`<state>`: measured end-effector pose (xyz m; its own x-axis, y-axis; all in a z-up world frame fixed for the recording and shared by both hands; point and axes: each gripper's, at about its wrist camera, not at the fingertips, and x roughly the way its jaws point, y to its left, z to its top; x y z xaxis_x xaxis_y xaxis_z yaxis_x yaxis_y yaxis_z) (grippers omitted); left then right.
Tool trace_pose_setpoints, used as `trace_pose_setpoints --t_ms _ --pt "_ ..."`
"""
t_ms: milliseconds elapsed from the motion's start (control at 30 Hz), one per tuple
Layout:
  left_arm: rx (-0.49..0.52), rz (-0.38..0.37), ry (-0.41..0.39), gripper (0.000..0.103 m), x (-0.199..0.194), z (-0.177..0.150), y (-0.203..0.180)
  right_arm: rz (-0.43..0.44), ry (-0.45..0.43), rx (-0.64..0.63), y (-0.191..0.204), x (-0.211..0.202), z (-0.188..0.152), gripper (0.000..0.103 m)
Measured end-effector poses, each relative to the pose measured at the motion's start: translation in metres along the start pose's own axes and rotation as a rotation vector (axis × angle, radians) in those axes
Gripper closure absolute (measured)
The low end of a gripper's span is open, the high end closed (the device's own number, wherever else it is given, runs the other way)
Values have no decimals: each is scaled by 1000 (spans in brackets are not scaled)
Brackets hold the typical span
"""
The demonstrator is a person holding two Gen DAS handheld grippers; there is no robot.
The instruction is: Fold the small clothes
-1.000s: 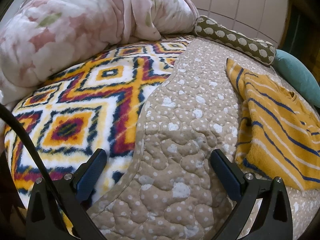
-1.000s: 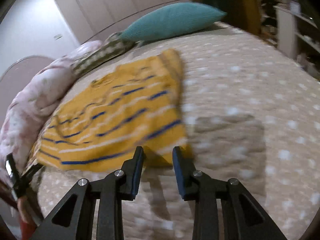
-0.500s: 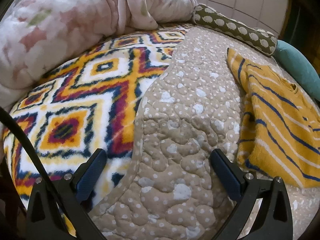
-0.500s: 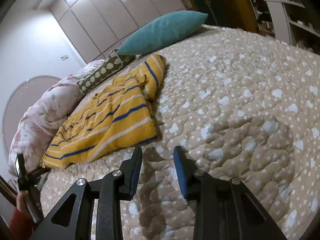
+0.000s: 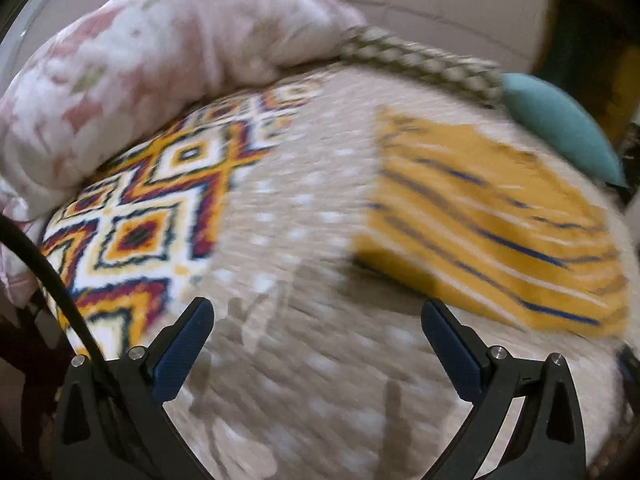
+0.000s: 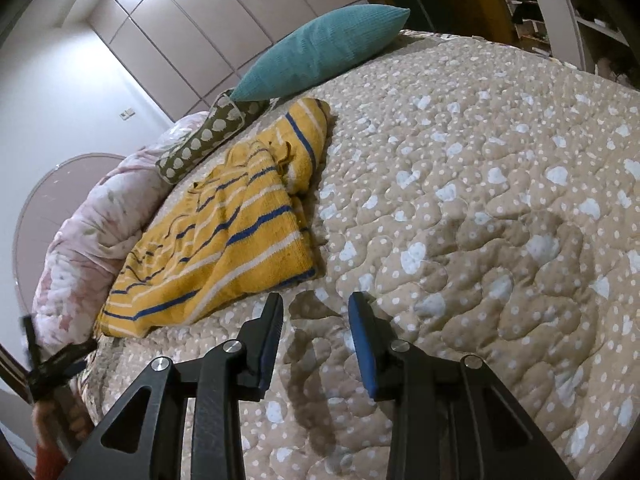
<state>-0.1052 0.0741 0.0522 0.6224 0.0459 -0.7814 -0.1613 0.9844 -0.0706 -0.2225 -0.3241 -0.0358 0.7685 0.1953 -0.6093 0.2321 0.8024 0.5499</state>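
- Your yellow striped sweater lies on the dotted quilt, near the head of the bed, just in front of the teal pillow and the spotted bolster.
- It looks partly folded: in the right wrist view one side lies doubled over the body with a thick straight edge facing you, and a sleeve or side panel is bunched up beyond it toward the pillow.
- What I judge is left: tidy that bunched part and make at least one more fold to bring it to a compact packet. The far side of the garment is hidden, so you cannot be sure how neat it is there.
- Your left gripper has its jaws spread wide and holds nothing; it hangs over bare quilt, with the sweater ahead and to its right. That view is smeared, so fine detail of the cloth is lost.
- Your right gripper has its jaws at a narrow gap, nothing between them, just short of the near corner of the sweater.
- To the left lie a patterned blanket and a pink floral duvet, well clear of your work.
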Motion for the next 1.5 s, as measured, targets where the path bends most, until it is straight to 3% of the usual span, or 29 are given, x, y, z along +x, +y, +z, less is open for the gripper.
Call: trace_pose_setpoints --t_ms 167,267,400,633,800,967,1167,1233,1267,1300,1400,1500 --pt "133 -27 -80 0 -31 -17 -48 -33 -7 -28 14 1 -1 47" --pt "219 -32 -106 0 -32 -28 -78 -54 -12 -53 21 1 -3 42" --pt "280 -14 -58 0 -11 -39 -101 -46 -26 -68 21 1 -5 40" --pt "283 -15 35 0 22 -53 -112 47 -41 -14 7 -5 -6 40" --pt "270 -29 26 0 27 -59 -111 140 -17 63 -7 -1 9 40" --pt "259 -54 23 0 22 -62 -107 174 -5 115 -7 15 28 40" --pt "190 -169 28 0 -8 -58 -94 182 31 126 21 61 57 37" --pt "177 -180 8 0 -22 -54 -88 138 34 116 28 75 63 50" --pt "169 -181 -7 0 -30 -51 -82 96 39 117 31 80 67 69" --pt "161 -181 -18 0 -37 -49 -76 123 57 154 28 83 72 79" --pt "124 -177 -41 0 -55 -43 -54 215 23 315 10 68 77 87" --pt "73 -172 -42 0 -65 -41 -28 203 35 350 5 60 79 87"
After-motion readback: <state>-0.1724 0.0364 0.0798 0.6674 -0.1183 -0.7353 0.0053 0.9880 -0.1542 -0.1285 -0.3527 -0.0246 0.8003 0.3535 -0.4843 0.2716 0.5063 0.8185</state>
